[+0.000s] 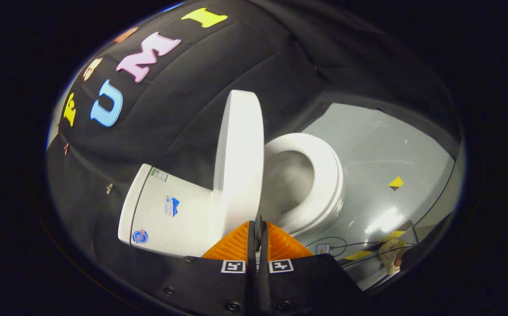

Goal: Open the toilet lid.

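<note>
Gripper (258, 228) at bottom centre of frame, orange fingers (236, 245) pressed together, nothing between them. Toilet lid (238, 162) at frame centre stood raised, near upright, between tank (166, 210) lower left and seat ring (324, 184) to its right. Lid looked rigid, smooth plastic, likely light and slippery; free rim judged best place to push or hook

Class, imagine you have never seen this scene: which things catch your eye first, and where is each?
First comes the white toilet lid, raised and standing between the tank and the seat, just beyond the fingertips. Next, the open bowl ringed by that seat, over a grey floor. Last, the gripper with its orange fingers pressed together, nothing visible between them.
</note>
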A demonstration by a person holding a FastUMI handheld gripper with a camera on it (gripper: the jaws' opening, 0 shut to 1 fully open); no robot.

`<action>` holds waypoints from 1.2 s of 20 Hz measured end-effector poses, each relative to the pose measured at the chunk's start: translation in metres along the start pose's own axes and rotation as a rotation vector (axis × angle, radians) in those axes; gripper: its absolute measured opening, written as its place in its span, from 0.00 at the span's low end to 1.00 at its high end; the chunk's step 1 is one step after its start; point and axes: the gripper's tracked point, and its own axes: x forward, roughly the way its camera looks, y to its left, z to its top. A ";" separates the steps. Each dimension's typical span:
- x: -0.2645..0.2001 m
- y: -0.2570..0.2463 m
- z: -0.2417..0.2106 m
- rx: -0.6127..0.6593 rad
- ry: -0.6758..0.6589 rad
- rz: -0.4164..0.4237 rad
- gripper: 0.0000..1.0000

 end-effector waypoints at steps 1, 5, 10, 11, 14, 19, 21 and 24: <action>-0.004 0.011 0.001 -0.034 -0.009 -0.007 0.05; -0.015 0.041 0.000 -0.130 -0.031 -0.026 0.05; -0.024 0.077 -0.002 -0.277 -0.067 -0.057 0.05; -0.025 0.085 -0.002 -0.314 -0.078 -0.069 0.05; -0.027 0.103 -0.005 -0.454 -0.113 -0.130 0.05; -0.031 0.146 -0.011 -0.612 -0.166 -0.168 0.05; -0.031 0.163 -0.017 -0.677 -0.185 -0.178 0.05; -0.031 0.190 -0.026 -0.771 -0.211 -0.184 0.05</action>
